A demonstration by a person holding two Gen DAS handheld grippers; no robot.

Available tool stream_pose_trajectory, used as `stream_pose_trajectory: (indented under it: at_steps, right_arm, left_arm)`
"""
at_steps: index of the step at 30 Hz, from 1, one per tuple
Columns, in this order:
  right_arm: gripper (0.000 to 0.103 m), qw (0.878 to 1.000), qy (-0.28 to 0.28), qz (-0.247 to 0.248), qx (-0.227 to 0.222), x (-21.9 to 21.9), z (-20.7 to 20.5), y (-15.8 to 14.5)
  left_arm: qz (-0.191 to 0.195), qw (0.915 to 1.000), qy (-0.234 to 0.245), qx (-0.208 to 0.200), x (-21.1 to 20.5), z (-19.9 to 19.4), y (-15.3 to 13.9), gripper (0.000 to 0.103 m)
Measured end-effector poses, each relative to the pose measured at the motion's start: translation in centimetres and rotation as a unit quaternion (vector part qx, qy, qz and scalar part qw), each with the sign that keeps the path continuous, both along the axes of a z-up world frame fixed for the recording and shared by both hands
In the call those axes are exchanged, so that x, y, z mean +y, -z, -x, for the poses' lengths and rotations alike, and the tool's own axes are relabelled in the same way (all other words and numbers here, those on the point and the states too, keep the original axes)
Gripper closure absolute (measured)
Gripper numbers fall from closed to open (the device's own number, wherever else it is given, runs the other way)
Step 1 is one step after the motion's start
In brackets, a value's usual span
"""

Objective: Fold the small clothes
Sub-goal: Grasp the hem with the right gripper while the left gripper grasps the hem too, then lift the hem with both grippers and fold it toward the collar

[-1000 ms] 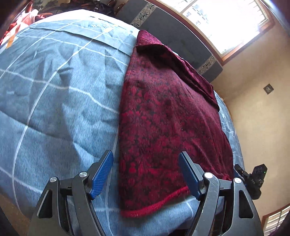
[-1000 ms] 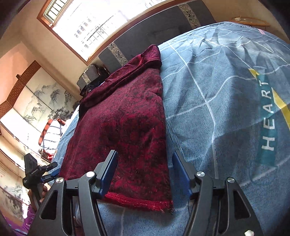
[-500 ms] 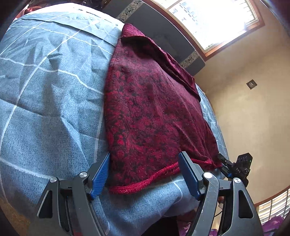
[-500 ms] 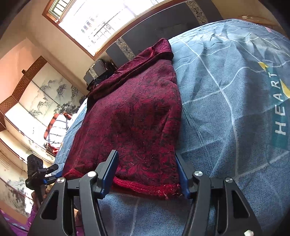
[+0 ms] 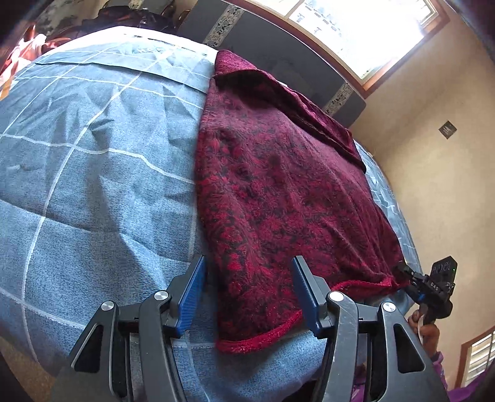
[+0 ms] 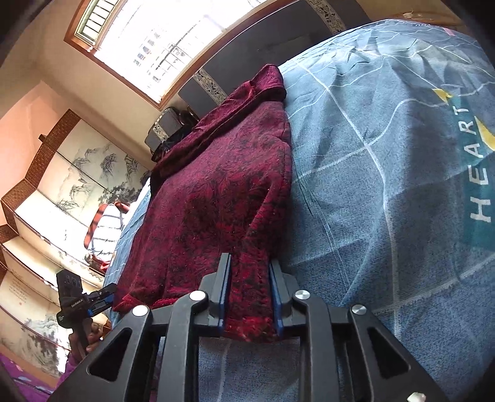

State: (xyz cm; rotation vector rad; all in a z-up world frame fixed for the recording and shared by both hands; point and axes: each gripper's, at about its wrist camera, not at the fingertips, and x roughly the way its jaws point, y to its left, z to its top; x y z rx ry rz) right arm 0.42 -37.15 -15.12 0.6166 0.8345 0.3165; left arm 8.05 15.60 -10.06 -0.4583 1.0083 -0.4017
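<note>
A dark red patterned garment (image 5: 278, 191) lies flat on a blue bed cover (image 5: 92, 160), its far edge folded over. My left gripper (image 5: 247, 293) is open, its blue pads on either side of the near left hem corner. My right gripper (image 6: 249, 297) is shut on the near right hem corner of the garment (image 6: 222, 191), and the cloth bunches between the pads. In the left wrist view the right gripper (image 5: 433, 284) shows at the hem's right end. In the right wrist view the left gripper (image 6: 83, 300) shows at the hem's left end.
The blue cover (image 6: 386, 185) has white grid lines and a teal "HEART" print (image 6: 476, 167). A dark headboard (image 5: 272, 49) and a bright window (image 5: 355, 24) lie beyond. A painted screen (image 6: 77, 173) and striped cushion (image 6: 105, 228) stand at the left.
My right gripper has closed on the right hem corner, which was loose between open pads before. My left gripper has slid along the hem and stays open.
</note>
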Motion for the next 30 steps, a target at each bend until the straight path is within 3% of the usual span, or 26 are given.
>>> stream_pose_trajectory:
  at_steps: [5,8,10,11,13,14,19,21,27,30]
  right_arm:
    - [0.069,1.000,-0.013,0.005,-0.004,0.6,-0.1,0.0]
    - [0.068,0.999,-0.026,0.016,-0.009,1.4,-0.3,-0.1]
    - [0.078,0.999,-0.023,0.037,-0.007,1.8,-0.5,-0.3]
    - [0.085,0.999,-0.019,0.047,-0.003,1.8,-0.6,-0.2]
    - [0.091,0.999,-0.015,0.048,0.003,1.5,-0.7,0.1]
    - [0.092,0.999,-0.013,0.038,0.004,1.2,-0.7,0.3]
    - [0.092,0.998,-0.013,-0.054,-0.005,-0.1,-0.7,0.1]
    - [0.092,0.996,-0.014,-0.087,-0.019,-0.6,-0.6,-0.6]
    - [0.091,0.997,-0.034,-0.061,-0.017,-0.3,-0.9,-1.2]
    - [0.087,0.998,-0.044,-0.043,-0.001,0.5,-1.1,-0.7]
  left_arm:
    - [0.037,0.9986,0.021,0.031,0.3,-0.9,0.3,0.044]
    - [0.087,0.9933,0.027,0.071,0.3,-1.6,0.8,0.044]
    - [0.097,0.9923,0.020,0.075,0.2,-1.7,0.9,0.045]
    - [0.092,0.9930,0.016,0.073,0.1,-1.7,0.9,0.049]
    - [0.069,0.9945,0.008,0.078,-0.3,-1.7,1.2,0.084]
    - [0.062,0.9949,0.002,0.079,-0.3,-1.7,1.4,0.089]
    - [0.083,0.9956,-0.008,0.044,0.3,-1.2,-0.1,0.091]
    - [0.067,0.9975,0.004,0.022,0.1,-1.0,-1.3,0.091]
    - [0.023,0.9993,0.023,0.019,-0.3,-0.9,-1.3,0.089]
    - [0.024,0.9989,0.008,0.040,0.2,-1.1,-0.4,0.079]
